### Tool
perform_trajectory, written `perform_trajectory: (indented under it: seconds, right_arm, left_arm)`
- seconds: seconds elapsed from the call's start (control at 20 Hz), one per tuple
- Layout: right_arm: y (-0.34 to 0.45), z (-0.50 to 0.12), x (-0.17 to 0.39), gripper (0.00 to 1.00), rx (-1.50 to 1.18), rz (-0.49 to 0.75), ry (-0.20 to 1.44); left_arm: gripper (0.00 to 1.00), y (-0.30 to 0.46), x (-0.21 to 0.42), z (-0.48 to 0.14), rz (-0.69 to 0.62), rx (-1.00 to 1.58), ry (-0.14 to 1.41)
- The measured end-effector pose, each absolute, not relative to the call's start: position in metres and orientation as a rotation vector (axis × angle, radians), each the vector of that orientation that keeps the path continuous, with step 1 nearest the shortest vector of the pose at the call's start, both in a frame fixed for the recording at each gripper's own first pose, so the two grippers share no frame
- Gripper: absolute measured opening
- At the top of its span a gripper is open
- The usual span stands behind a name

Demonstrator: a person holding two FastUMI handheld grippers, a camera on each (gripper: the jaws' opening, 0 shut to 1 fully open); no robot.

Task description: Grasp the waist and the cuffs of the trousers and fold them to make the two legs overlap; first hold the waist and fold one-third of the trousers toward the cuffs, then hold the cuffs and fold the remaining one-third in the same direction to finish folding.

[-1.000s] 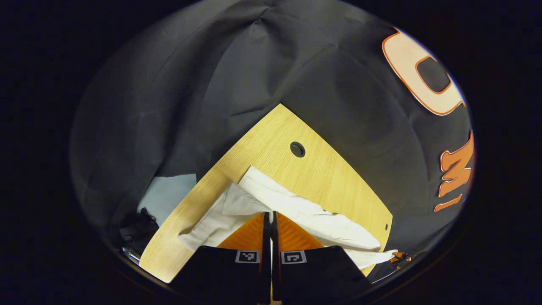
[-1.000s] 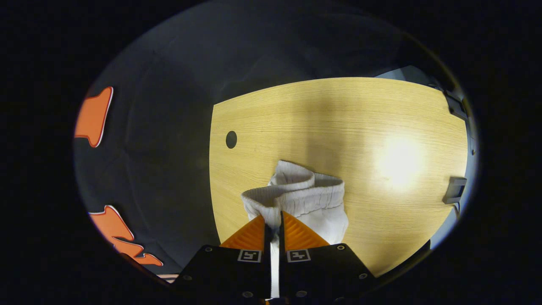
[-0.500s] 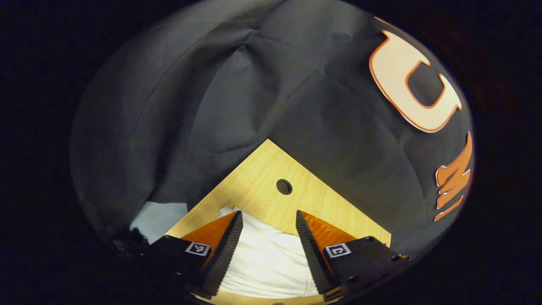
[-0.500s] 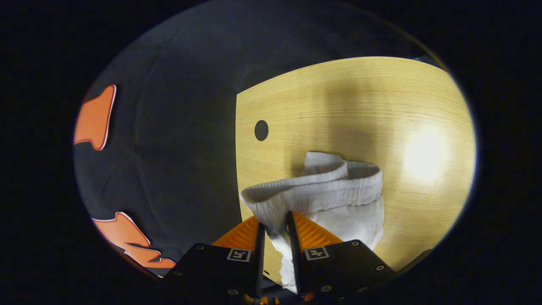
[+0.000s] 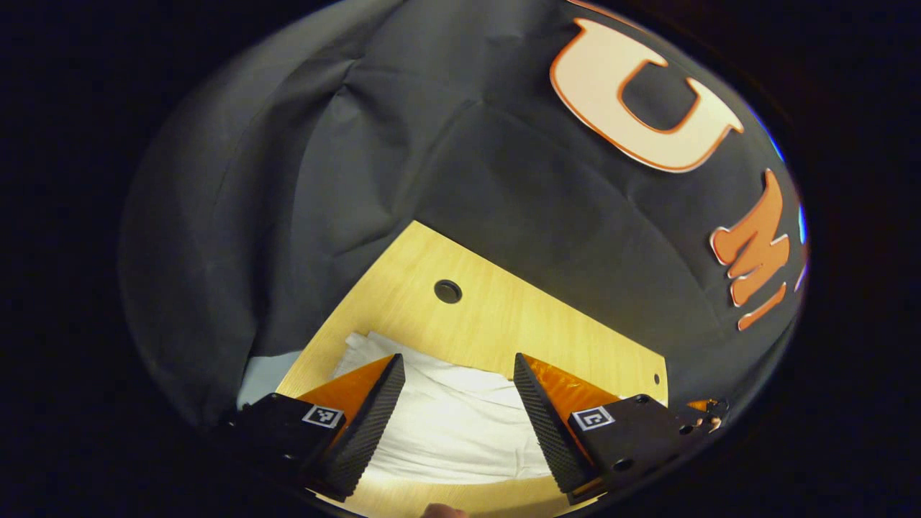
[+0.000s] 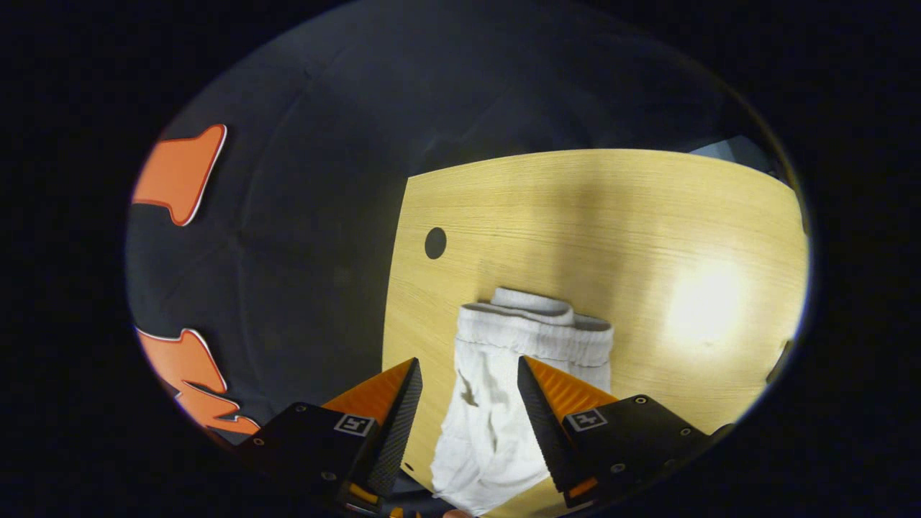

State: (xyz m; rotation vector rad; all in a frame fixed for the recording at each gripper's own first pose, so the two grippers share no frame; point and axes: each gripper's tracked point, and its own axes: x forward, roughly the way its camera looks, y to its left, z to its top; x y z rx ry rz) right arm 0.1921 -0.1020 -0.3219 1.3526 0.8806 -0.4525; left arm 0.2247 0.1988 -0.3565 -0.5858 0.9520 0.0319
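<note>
Wooden worktop [image 6: 611,216] now carries the released white trousers [image 6: 504,403], both the left tool [image 5: 459,417] and right tool [image 6: 466,417] having sprung apart, so the leg-overlap fold looks finished.

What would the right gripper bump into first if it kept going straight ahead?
Probably the white trousers: they lie on the table right between the open right gripper, though how far off is unclear.

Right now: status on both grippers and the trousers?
Left gripper open, over the cuff end. Right gripper open, over the waist end. White trousers flat on the wooden table, waistband free. Nothing in the way.
</note>
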Motion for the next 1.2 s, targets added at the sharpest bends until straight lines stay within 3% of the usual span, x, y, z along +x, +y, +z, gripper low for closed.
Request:
perform_trajectory:
  seconds: [0.2,0.25,0.3,0.55,0.6,0.65,0.8,0.9,1.2]
  right_arm:
    - [-0.095,-0.341,0.162,0.83,1.311,-0.471,0.930]
    - [-0.092,-0.348,0.158,0.83,1.315,-0.469,0.945]
    - [-0.091,-0.354,0.154,0.83,1.319,-0.467,0.961]
    - [-0.099,-0.383,0.153,0.83,1.229,-0.439,1.002]
    - [-0.103,-0.387,0.150,0.74,1.208,-0.433,1.009]
    - [-0.105,-0.392,0.149,0.87,1.186,-0.427,1.016]
    - [-0.102,-0.404,0.149,0.88,1.175,-0.383,1.018]
    - [-0.103,-0.409,0.155,0.90,1.177,-0.364,0.990]
    - [-0.112,-0.413,0.177,0.93,1.192,-0.283,0.807]
  left_arm:
    - [1.00,0.178,0.208,-0.350,-0.035,-0.472,1.019]
    - [0.96,0.173,0.203,-0.346,-0.040,-0.446,1.021]
    - [1.00,0.167,0.200,-0.342,-0.042,-0.435,1.019]
    - [1.00,0.123,0.184,-0.321,-0.064,-0.460,0.992]
    - [0.96,0.115,0.179,-0.320,-0.066,-0.456,0.997]
    - [0.96,0.106,0.175,-0.319,-0.070,-0.454,1.000]
    - [1.00,0.079,0.171,-0.313,-0.095,-0.443,0.990]
    - [0.96,0.064,0.170,-0.304,-0.114,-0.429,0.960]
    - [0.99,0.000,0.159,-0.282,-0.198,-0.383,0.928]
